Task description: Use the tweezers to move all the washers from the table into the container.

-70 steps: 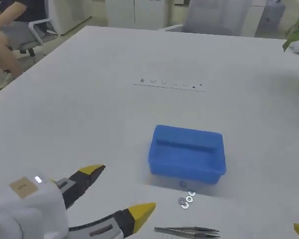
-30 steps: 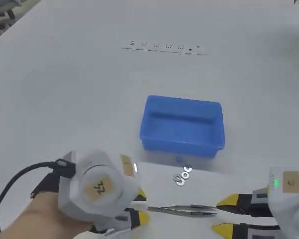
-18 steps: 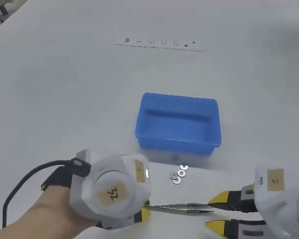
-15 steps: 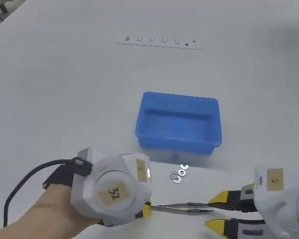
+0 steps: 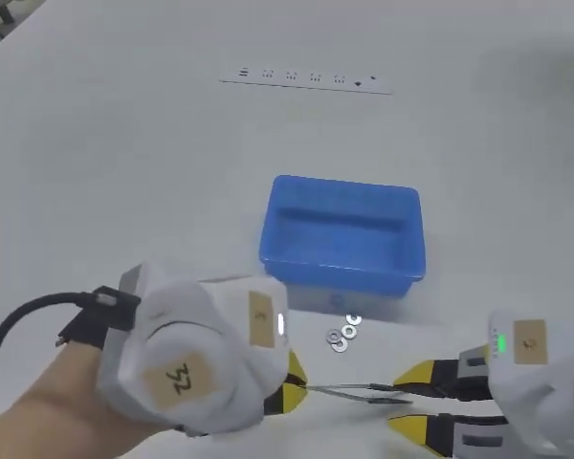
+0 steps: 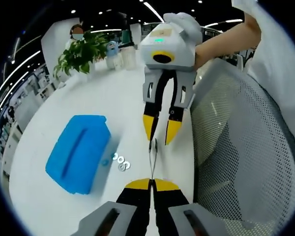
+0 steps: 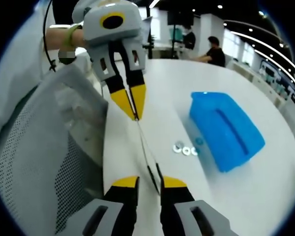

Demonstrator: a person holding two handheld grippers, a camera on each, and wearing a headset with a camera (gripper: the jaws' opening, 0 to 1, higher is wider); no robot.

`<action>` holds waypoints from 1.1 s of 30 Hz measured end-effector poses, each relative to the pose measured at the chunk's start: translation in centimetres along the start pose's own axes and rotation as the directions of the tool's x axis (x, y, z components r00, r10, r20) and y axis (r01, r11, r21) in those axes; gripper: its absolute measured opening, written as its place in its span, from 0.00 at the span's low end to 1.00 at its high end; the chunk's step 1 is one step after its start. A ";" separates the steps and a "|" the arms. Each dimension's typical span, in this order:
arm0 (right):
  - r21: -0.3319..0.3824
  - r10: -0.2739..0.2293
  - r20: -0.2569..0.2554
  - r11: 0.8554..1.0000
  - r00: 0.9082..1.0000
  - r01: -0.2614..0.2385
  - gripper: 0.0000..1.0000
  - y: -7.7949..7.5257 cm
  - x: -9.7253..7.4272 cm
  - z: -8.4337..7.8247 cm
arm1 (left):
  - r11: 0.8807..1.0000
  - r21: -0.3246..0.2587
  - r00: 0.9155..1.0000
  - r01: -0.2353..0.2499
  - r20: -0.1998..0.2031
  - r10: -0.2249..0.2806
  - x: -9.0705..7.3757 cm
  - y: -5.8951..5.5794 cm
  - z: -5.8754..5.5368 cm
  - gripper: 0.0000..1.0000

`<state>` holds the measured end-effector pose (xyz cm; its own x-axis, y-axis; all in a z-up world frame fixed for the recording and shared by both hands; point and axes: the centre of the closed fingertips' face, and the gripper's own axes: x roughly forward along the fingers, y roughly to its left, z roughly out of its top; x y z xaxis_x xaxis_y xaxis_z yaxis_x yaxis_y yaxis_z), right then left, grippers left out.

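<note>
Left gripper (image 6: 150, 183) has moved in along the tweezers (image 6: 152, 155) and is now clamping their joined end. Right gripper (image 7: 150, 181) is waiting with jaws apart, straddling the pronged end. Washers (image 5: 342, 335) are lying just beyond both grippers, short of the container (image 5: 342, 234). Judgement: pickup progressing, no washer transferred.

White table (image 5: 124, 153) and its load.
Blue container (image 5: 342, 234) beyond the yellow fingertips (image 5: 416, 373); washers (image 5: 345, 333) just ahead of them; tweezers (image 5: 349, 390) between.

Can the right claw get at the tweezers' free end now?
Probably yes: the right claw is open, with the free end of the tweezers between its jaws. The left claw grips only the far end, and the washers lie off to one side.
</note>
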<state>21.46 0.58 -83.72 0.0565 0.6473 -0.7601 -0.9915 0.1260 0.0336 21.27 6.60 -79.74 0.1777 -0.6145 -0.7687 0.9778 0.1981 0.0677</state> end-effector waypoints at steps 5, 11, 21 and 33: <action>-0.026 0.004 0.006 1.000 1.000 -0.003 0.10 0.4 0.0 0.4 | 0.999 0.032 1.000 0.005 0.013 -0.005 -0.6 -0.7 1.2 0.00; -0.044 0.009 0.014 0.999 1.000 -0.008 0.09 0.6 0.0 0.7 | 0.999 0.037 0.999 0.010 0.031 -0.011 -1.1 -1.0 1.9 0.00; -0.092 0.039 0.025 0.995 0.999 -0.037 0.07 1.1 1.2 1.9 | 0.997 0.075 0.998 0.031 0.055 -0.035 -1.5 -1.3 3.8 0.00; -0.020 0.003 0.101 1.000 0.995 -0.001 0.06 -1.8 2.2 4.3 | 0.998 0.062 0.997 -0.009 0.073 0.005 -2.5 2.0 4.3 0.00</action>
<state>23.88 4.96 -82.67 0.0651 0.7202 -0.6907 -0.9937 0.1101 0.0212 23.27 5.23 -74.96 0.1897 -0.6679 -0.7197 0.9812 0.1563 0.1136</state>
